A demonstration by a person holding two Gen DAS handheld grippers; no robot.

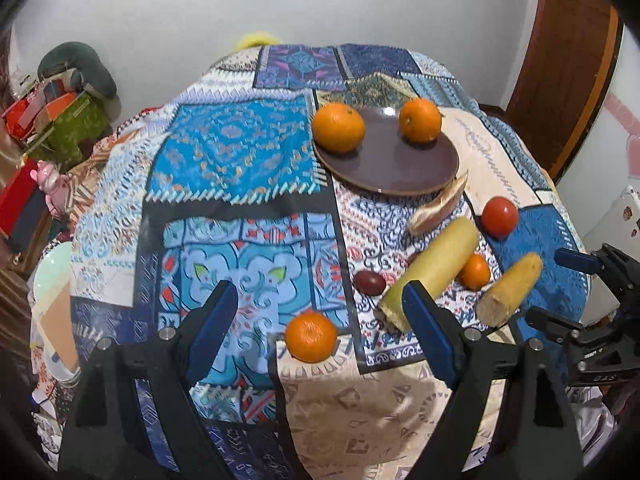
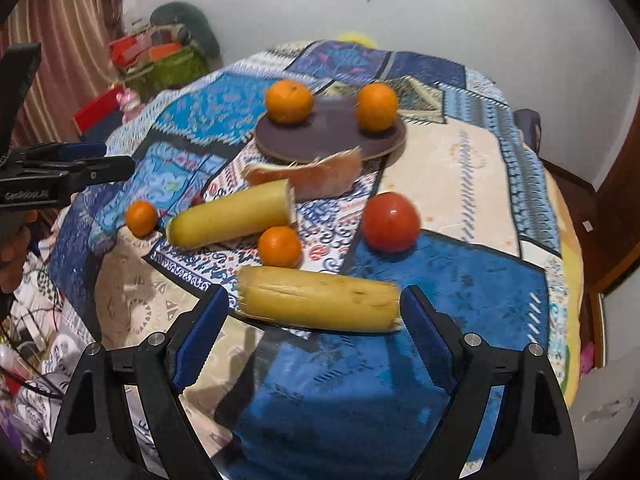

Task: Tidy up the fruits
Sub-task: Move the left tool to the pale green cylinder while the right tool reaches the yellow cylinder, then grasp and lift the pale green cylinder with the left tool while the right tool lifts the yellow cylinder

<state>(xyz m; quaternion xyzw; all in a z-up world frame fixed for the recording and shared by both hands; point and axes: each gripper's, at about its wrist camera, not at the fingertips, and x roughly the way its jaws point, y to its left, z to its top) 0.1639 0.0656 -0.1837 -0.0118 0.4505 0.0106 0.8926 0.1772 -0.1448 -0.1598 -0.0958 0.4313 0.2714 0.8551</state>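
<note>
Both grippers are open and empty. The right gripper [image 2: 314, 320] is nearest the banana piece [image 2: 320, 304], whose long axis spans jaw to jaw, near the tabletop's front edge.

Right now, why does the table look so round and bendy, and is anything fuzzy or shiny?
Left wrist view: the fisheye lens bulges the table and darkens the corners, and a lamp glints on the plate. Right wrist view: the same bulge, and the nearest banana piece looks smeared at its ends, likely motion blur; the oranges farther back look slightly soft too.
</note>
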